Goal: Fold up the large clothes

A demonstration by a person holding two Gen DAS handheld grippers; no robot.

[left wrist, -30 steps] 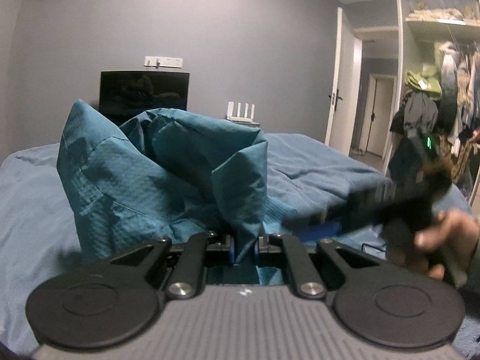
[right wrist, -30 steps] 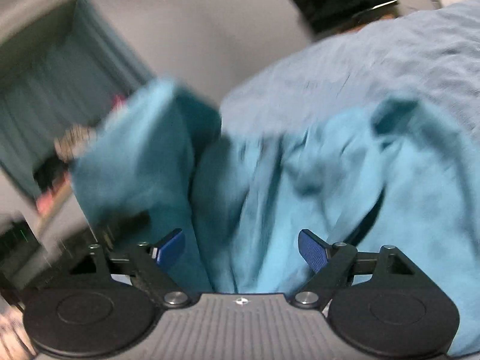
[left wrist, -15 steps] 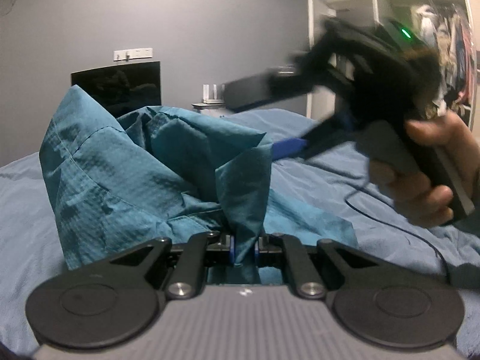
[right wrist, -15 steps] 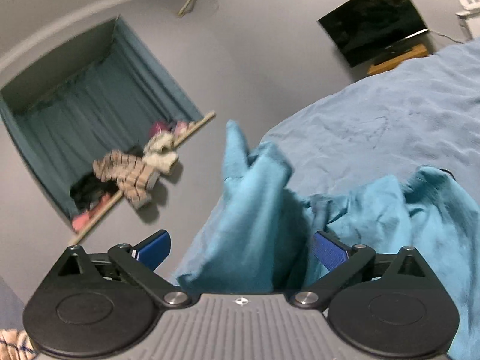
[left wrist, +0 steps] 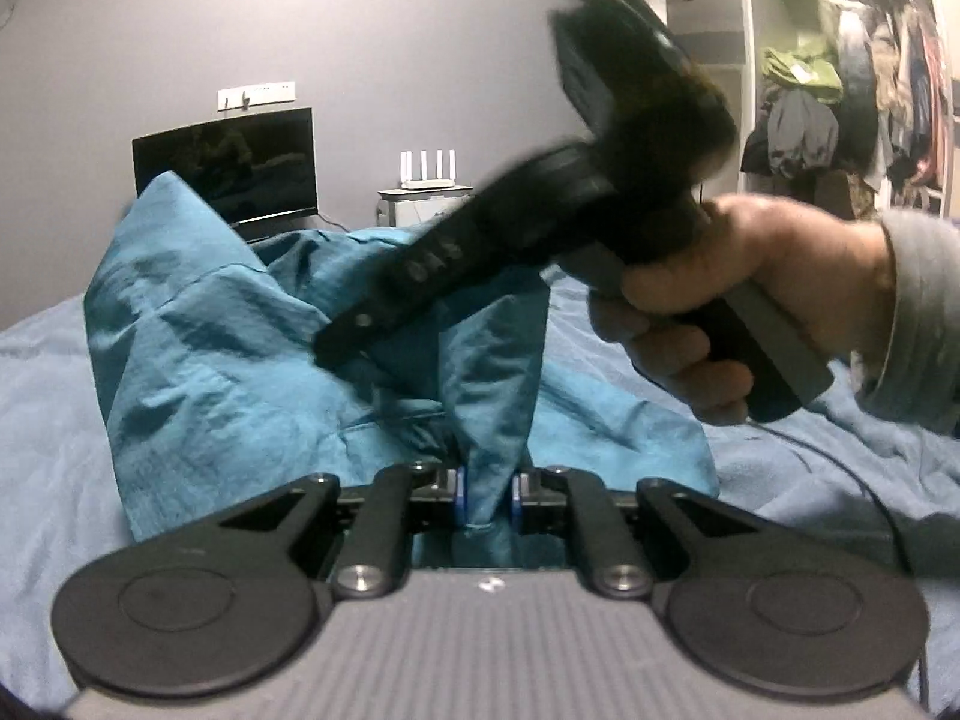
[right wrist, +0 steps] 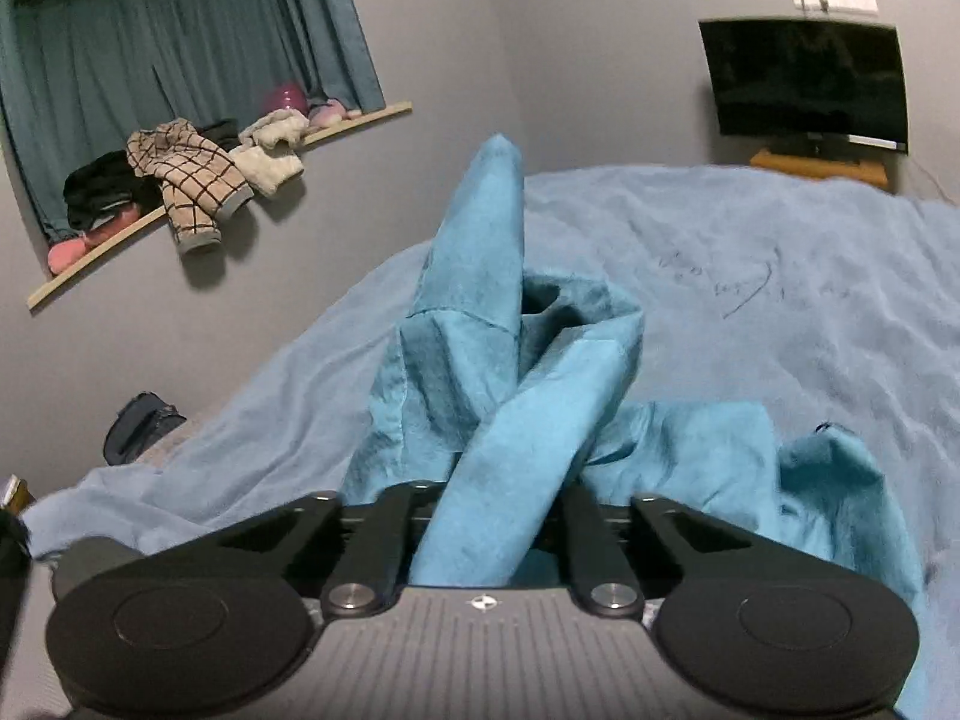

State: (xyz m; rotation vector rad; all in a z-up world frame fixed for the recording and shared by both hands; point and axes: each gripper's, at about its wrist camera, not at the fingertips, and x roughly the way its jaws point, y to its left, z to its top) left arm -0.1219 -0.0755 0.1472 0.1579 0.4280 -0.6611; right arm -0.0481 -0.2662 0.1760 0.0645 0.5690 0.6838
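Two grippers both hold the same teal garment (left wrist: 252, 360), which rises in a crumpled peak from the light-blue bed (left wrist: 48, 396) with its lower part trailing on the cover. Left of the garment in the right wrist view: a window ledge (right wrist: 180, 198) piled with a checked piece of clothing and other soft items, curtain behind. At the garment itself, the left gripper (left wrist: 487, 495) has its jaws closed on a narrow pinch of cloth standing up between the blue pads. Just right of that pinch, the right gripper (left wrist: 336, 348) comes in from the person's right hand (left wrist: 720, 312); it is blurred here, but its own view shows the jaws clamped on a thick fold (right wrist: 498, 516) that runs up from between the fingers. Right of the garment and behind it: a dark monitor (right wrist: 804, 84) on a stand, a white router (left wrist: 429, 171), then an open wardrobe (left wrist: 840, 90) hung with clothes. Risks, judged: both pinches sit close together on bunched cloth, so spreading the hands could pull layers out unevenly and give a twisted fold; the left pinch is thin and could slip if tension comes on suddenly; the cable (left wrist: 840, 480) lying on the bed to the right could snag under the garment when laid down. No brand, label or legible writing found; faint marks on the bed cover cannot be read.
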